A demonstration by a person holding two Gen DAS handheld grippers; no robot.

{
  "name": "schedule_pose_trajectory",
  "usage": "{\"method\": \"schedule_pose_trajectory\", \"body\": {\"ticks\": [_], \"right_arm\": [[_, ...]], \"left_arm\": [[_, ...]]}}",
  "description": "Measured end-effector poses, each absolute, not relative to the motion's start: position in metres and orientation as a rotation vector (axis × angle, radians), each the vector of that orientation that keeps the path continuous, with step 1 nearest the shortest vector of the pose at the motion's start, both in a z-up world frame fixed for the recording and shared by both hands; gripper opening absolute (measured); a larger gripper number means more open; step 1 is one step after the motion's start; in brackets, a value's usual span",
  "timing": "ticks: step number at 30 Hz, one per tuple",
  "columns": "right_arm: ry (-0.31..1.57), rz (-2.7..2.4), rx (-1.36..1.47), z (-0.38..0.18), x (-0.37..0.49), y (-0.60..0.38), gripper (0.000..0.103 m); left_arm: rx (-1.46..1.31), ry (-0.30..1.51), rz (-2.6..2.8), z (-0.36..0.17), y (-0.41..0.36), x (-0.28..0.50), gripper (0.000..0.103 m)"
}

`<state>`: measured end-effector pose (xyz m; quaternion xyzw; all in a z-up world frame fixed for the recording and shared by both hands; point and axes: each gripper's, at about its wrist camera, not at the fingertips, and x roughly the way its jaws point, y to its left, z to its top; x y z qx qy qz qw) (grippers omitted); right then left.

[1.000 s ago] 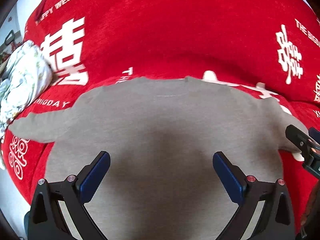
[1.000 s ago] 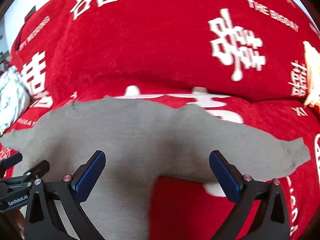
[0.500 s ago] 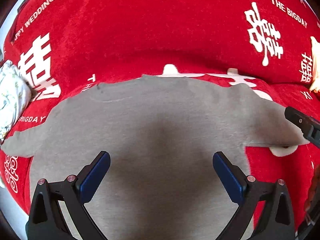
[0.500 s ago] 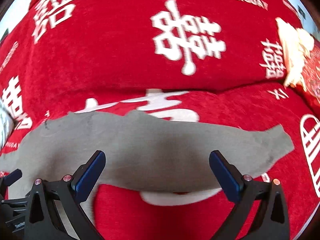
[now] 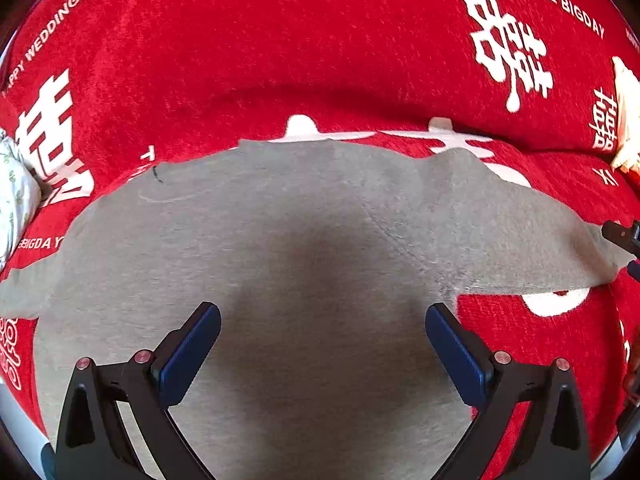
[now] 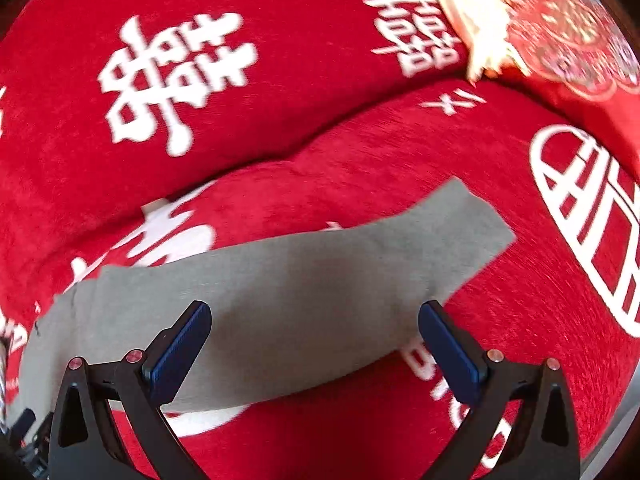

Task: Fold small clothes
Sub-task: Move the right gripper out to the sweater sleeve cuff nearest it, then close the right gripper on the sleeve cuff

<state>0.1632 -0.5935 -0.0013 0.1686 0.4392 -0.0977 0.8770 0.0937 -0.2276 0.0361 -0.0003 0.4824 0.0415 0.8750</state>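
Note:
A small grey long-sleeved top (image 5: 280, 240) lies spread flat on a red sofa cover, neckline toward the backrest. My left gripper (image 5: 322, 340) is open and empty above the body of the top. My right gripper (image 6: 314, 338) is open and empty above the top's right sleeve (image 6: 320, 276), whose cuff (image 6: 476, 220) points right. The tip of the right gripper shows at the right edge of the left wrist view (image 5: 624, 236).
The red cover with white characters (image 5: 320, 40) drapes seat and backrest. A pale floral cloth (image 5: 16, 192) lies at the far left. A cream tassel (image 6: 476, 8) and a red patterned cushion (image 6: 576, 40) lie at the far right.
Both grippers have swung to the right. The right gripper's view has moved from the top's body out along the right sleeve. Both stay open.

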Motion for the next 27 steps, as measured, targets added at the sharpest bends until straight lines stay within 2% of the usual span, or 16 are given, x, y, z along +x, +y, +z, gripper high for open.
{"method": "schedule_pose_trajectory", "body": {"ticks": [13,27], "right_arm": [[0.928,-0.273,0.446,-0.027,0.169,-0.643,0.102],[0.852,-0.271,0.482,-0.027,0.189,-0.664,0.101]], "left_arm": [[0.048,1.000,0.002,0.034,-0.278,0.110,0.103],[0.015,1.018,0.017,0.027,-0.271,0.121,0.103]]}}
